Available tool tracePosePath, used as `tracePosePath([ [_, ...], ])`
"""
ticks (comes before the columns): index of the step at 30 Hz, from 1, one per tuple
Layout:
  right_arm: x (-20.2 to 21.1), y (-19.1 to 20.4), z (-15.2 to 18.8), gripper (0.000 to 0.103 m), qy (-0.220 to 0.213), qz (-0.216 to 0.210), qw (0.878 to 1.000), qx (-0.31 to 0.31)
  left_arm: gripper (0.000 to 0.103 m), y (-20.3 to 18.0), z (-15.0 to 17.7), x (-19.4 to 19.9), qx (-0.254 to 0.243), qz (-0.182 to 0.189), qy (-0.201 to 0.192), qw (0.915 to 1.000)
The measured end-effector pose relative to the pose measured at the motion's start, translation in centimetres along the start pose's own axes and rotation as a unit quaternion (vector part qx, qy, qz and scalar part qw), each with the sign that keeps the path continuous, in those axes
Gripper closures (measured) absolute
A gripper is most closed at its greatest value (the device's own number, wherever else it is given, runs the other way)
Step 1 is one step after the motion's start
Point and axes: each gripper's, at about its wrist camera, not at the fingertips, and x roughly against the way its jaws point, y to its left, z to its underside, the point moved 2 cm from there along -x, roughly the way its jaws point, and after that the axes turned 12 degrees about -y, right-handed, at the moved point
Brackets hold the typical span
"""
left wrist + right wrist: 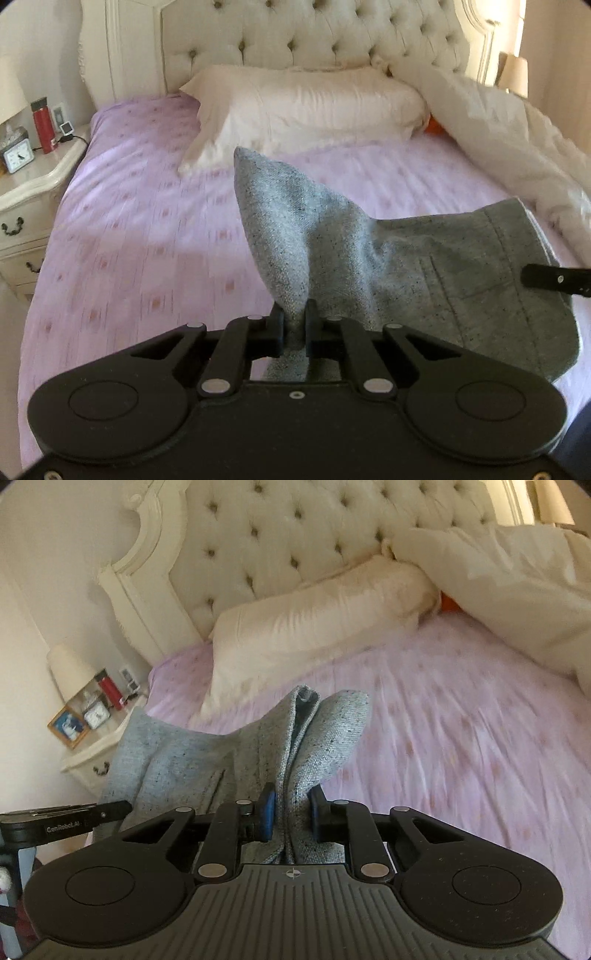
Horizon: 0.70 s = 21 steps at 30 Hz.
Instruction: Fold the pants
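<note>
One pair of grey pants [388, 258] hung above the lilac bed [147, 229], held up by two grippers. The left gripper [294, 326] had its jaws pinched nearly closed on a bunched fold; the right gripper [291, 812] likewise clamped gathered cloth. Both pointed downward toward the headboard edge. The pants' lower part was hidden.

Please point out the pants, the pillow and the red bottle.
pants [332, 240]: left wrist view, middle of the cloth.
pillow [314, 107]: left wrist view, middle of its top.
red bottle [41, 125]: left wrist view, its body.
</note>
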Motion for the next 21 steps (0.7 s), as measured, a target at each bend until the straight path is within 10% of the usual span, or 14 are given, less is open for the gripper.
tracePosePath([
  [8, -7.8, -3.0, -1.5, 0.079, -0.012, 0.012, 1.000, -0.012, 0.090, 1.4, -5.0, -7.2, 0.019, -0.001, 0.000, 0.9998],
  [13, -9.1, -7.0, 0.7, 0.079, -0.007, 0.150, 0.989, -0.004, 0.076, 3.5, -2.8, -14.3, 0.029, -0.057, 0.069, 0.9955],
  [16, -6.1, -5.3, 1.7, 0.079, -0.061, 0.117, 0.991, 0.030, 0.081, 5.5, -0.5, -15.4, 0.042, -0.120, 0.092, 0.9877],
  [21, -4.0, -0.7, 5.2, 0.079, -0.074, 0.030, 0.991, 0.103, 0.081, 4.2, 0.9, -10.6, 0.047, -0.096, 0.035, 0.9937],
])
